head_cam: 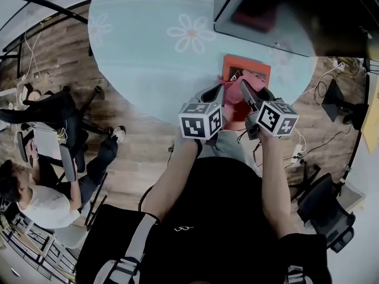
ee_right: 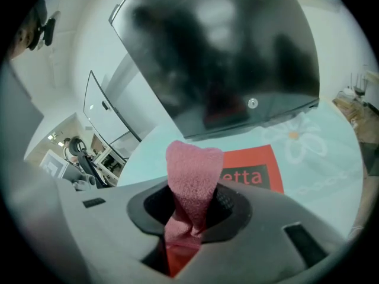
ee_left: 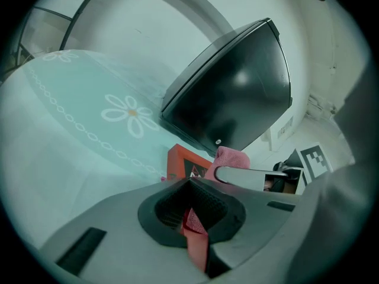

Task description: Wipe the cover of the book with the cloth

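Observation:
A red-orange book [head_cam: 256,67] lies flat near the front edge of the round table [head_cam: 148,52], under its pale blue flowered covering. A pink cloth [head_cam: 235,93] hangs just above the book's near edge, held from both sides. My left gripper [head_cam: 221,93] is shut on one end of the cloth [ee_left: 193,222]. My right gripper [head_cam: 244,90] is shut on the other end, and the cloth [ee_right: 193,176] sticks up out of its jaws. The book [ee_right: 256,171] shows beyond them, as does the book [ee_left: 182,163] in the left gripper view. The cloth and grippers hide the book's near part.
A large black monitor [head_cam: 296,10] stands tilted on the table right behind the book. A person [head_cam: 41,200] sits at a desk far left, among office chairs [head_cam: 71,114]. Another chair [head_cam: 325,215] and cables [head_cam: 320,141] lie on the wooden floor to the right.

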A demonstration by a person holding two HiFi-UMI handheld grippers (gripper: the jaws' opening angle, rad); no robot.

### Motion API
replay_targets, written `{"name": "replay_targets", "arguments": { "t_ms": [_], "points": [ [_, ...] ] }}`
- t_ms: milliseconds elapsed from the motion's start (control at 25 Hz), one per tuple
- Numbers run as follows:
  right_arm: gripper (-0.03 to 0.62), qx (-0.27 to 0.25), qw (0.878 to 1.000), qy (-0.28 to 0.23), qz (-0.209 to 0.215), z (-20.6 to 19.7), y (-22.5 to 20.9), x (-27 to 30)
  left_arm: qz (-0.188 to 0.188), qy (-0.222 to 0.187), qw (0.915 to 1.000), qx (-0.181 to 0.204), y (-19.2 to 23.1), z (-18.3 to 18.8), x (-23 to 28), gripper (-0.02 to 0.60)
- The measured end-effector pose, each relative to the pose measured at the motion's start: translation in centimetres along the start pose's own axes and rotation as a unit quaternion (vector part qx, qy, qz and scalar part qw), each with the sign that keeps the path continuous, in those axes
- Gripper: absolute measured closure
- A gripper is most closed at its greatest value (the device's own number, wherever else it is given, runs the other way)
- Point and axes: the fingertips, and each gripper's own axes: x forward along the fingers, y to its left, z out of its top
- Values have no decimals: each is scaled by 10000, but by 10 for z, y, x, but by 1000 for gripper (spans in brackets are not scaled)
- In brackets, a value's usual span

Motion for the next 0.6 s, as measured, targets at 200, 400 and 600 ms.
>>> {"name": "replay_targets", "arguments": {
  "t_ms": [200, 400, 600],
  "points": [
    [488, 62, 9996, -81, -280, 2, -13, -4, -340, 95, 9993, 147, -11, -4, 4, 566],
    [488, 196, 9982, -179, -531, 5, -30, -12, -422, 164, 9988, 184, -15, -4, 9, 566],
    [488, 318, 9969, -271, -671, 6, -44, -18, -410, 247, 9986, 215, -17, -7, 15, 566]
  ]
}}
